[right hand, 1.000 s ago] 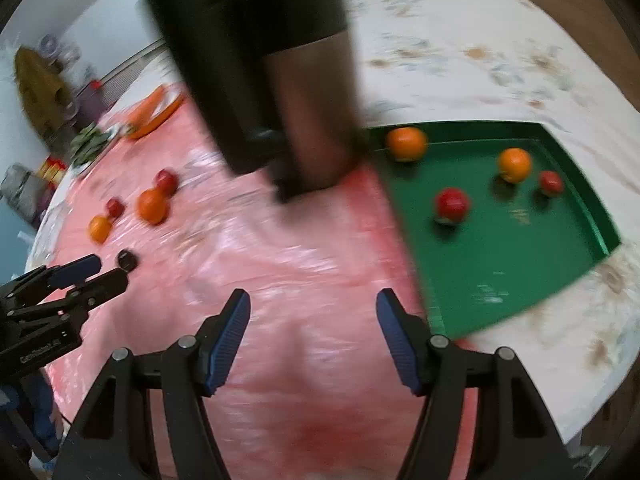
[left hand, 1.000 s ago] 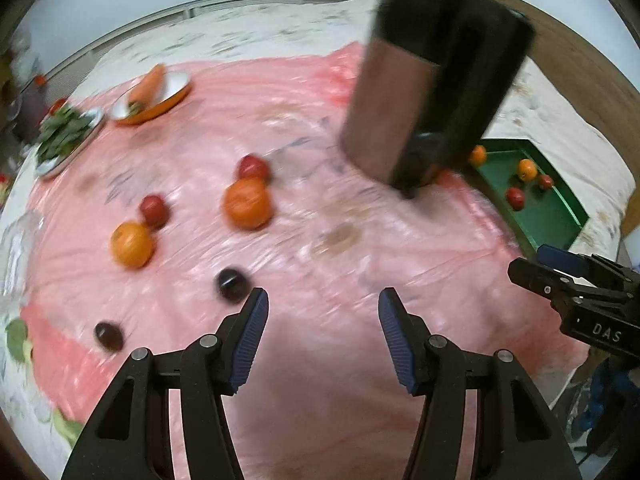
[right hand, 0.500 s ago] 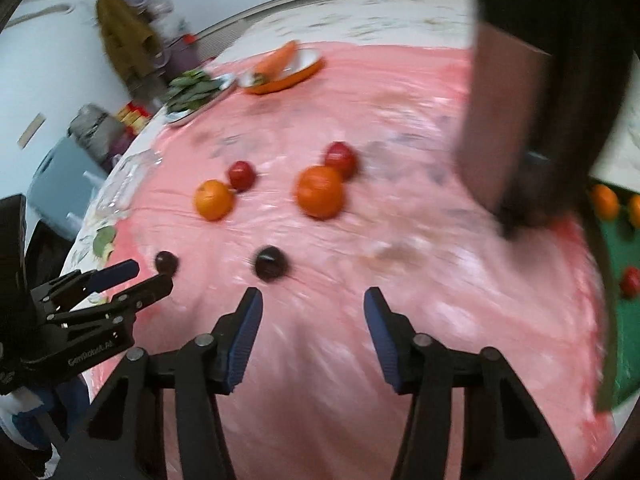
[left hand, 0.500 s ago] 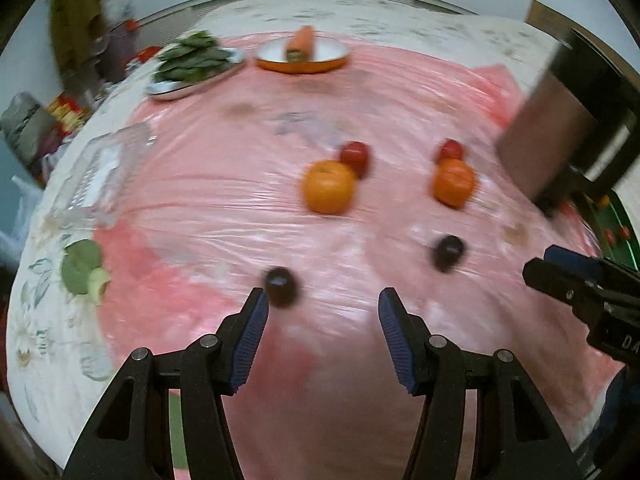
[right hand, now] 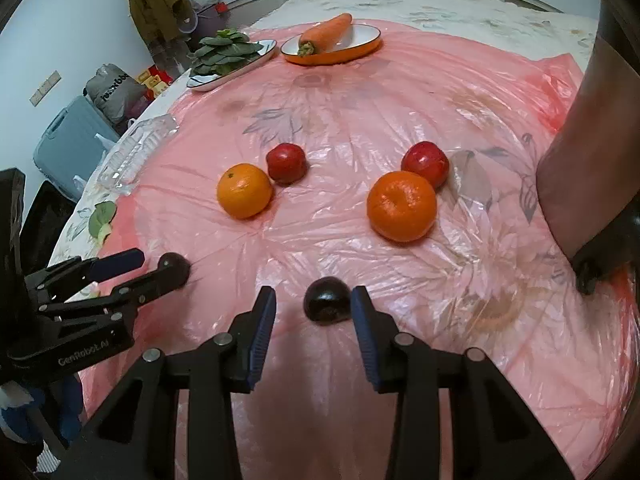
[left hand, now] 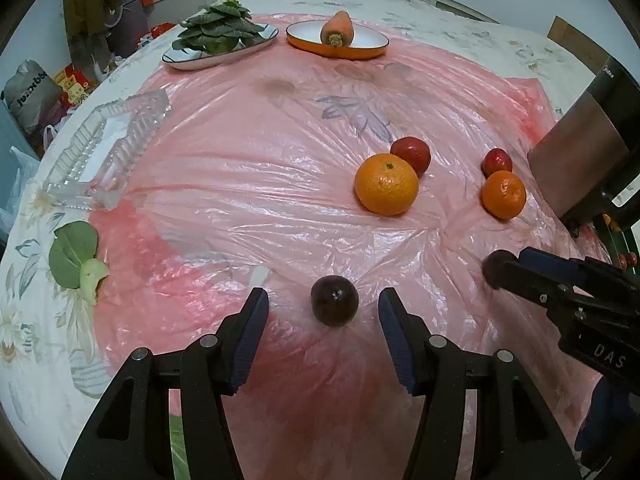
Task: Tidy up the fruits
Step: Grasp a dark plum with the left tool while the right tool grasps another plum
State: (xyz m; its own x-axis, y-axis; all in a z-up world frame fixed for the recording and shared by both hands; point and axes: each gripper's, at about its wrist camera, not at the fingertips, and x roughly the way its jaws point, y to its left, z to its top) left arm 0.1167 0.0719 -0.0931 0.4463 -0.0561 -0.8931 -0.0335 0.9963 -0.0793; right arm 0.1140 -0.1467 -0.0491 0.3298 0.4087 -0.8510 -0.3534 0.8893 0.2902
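Observation:
On the pink plastic sheet lie two dark plums, two oranges and two red fruits. My left gripper [left hand: 323, 307] is open, its fingertips on either side of one dark plum [left hand: 334, 305]. My right gripper [right hand: 313, 305] is open, with the other dark plum [right hand: 327, 299] between its fingertips, close to the right finger. Beyond lie an orange [left hand: 386, 189] [right hand: 245, 190] with a red fruit [left hand: 411, 154] [right hand: 286, 162] behind it, and a second orange [left hand: 503, 194] [right hand: 401, 206] with a red fruit [left hand: 497, 161] [right hand: 425, 162]. Each gripper shows in the other's view, the left [right hand: 162, 266] and the right [left hand: 504, 268].
A black and steel appliance [left hand: 588, 152] stands at the right. At the far edge are an orange dish [left hand: 338, 42] with a carrot and a plate of green leaves [left hand: 220, 38]. A clear plastic box [left hand: 106, 148] and a loose leaf [left hand: 74, 254] lie at the left.
Both grippers swung left away from the green tray and came down close to the sheet. Each now has a dark plum between its fingers. The right gripper's fingers have narrowed a little.

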